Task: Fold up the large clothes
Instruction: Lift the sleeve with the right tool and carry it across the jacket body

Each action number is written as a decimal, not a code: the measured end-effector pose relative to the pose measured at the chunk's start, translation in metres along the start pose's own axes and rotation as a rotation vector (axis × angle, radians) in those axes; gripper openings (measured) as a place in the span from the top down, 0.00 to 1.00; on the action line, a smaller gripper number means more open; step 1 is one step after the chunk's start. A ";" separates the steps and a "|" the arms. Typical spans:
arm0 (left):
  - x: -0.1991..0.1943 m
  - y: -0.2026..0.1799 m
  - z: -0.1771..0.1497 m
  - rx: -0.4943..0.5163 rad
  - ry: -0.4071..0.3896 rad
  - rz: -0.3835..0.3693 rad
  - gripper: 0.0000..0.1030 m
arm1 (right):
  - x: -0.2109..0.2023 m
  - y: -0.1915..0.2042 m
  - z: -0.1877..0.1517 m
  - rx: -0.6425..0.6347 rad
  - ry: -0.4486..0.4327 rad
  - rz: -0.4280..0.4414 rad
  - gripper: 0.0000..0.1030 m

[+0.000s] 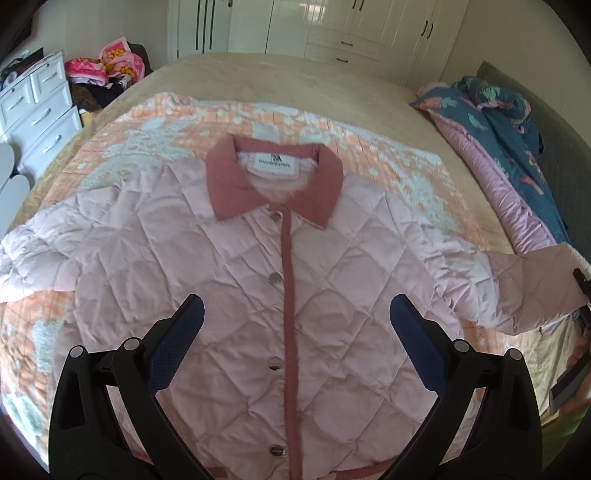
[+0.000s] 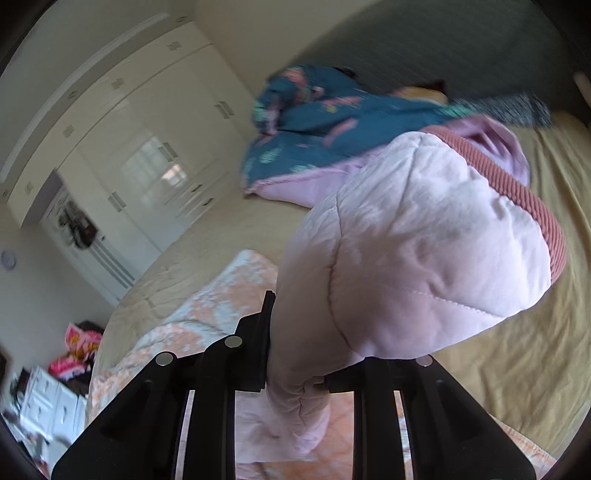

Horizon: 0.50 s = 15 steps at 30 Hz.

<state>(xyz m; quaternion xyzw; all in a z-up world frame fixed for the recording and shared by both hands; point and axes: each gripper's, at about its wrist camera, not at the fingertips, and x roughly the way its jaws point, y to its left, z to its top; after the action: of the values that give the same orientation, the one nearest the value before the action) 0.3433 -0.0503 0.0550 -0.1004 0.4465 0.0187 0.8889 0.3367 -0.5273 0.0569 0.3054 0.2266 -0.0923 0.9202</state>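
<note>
Both tongs are black plastic with hinged arms and silver rivets. Left gripper (image 1: 295, 314) stands wide apart, its two blue, finely ribbed pads (image 1: 177, 343) clear of any cloth and hovering over the lower front of the jacket (image 1: 258, 288). Right gripper (image 2: 297, 354) is clamped nearly closed on the jacket's sleeve (image 2: 413, 258), the padded tube bunched between the jaws and bulging past them toward its cuff (image 2: 517, 192), a band of ribbed, dusty-rose corduroy; in the left wrist view this sleeve reaches toward the bed's right edge. The jacket is pale pink, puffy, stitched in a diamond quilt pattern, lying face up and spread flat in the middle of the bed (image 1: 295, 74), collar toward the far edge. Its collar (image 1: 273, 181) and front placket are dusty rose, with round metal snaps (image 1: 274, 277) down the front and a white label inside the neck. Under it lies a fuzzy orange-and-white blanket (image 1: 155, 129) on a tan bedspread. A crumpled teal and pink quilt (image 1: 509, 125) is heaped along the bed's right edge. White panelled wardrobes (image 1: 332, 29) stand beyond the far edge.
</note>
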 end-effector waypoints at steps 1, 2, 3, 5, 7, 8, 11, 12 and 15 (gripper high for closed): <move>-0.004 0.003 0.003 -0.002 -0.007 -0.003 0.08 | -0.002 0.010 0.003 -0.018 -0.004 0.010 0.82; -0.007 0.005 0.005 -0.003 -0.014 -0.006 0.08 | -0.004 0.020 0.004 -0.035 -0.009 0.019 0.82; -0.009 0.007 0.007 -0.002 -0.018 -0.007 0.08 | -0.004 0.032 0.007 -0.057 -0.015 0.031 0.82; -0.015 0.012 0.011 0.002 -0.031 -0.018 0.08 | -0.007 0.053 0.011 -0.092 -0.026 0.045 0.82; -0.020 0.017 0.014 0.001 -0.042 -0.039 0.08 | -0.011 0.075 0.015 -0.134 -0.031 0.065 0.82; -0.023 0.020 0.017 0.003 -0.049 -0.047 0.08 | -0.013 0.085 0.016 -0.151 -0.035 0.075 0.82; -0.030 0.027 0.023 0.012 -0.068 -0.050 0.08 | -0.020 0.114 0.017 -0.205 -0.050 0.097 0.82; -0.032 0.029 0.024 0.012 -0.072 -0.054 0.08 | -0.022 0.123 0.017 -0.220 -0.050 0.105 0.82; -0.035 0.039 0.030 0.000 -0.079 -0.063 0.08 | -0.024 0.147 0.018 -0.259 -0.050 0.118 0.82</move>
<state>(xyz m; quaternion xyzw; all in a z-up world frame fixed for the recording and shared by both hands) 0.3406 -0.0044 0.0941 -0.1137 0.4078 -0.0052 0.9059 0.3674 -0.4199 0.1576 0.1945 0.1954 -0.0156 0.9611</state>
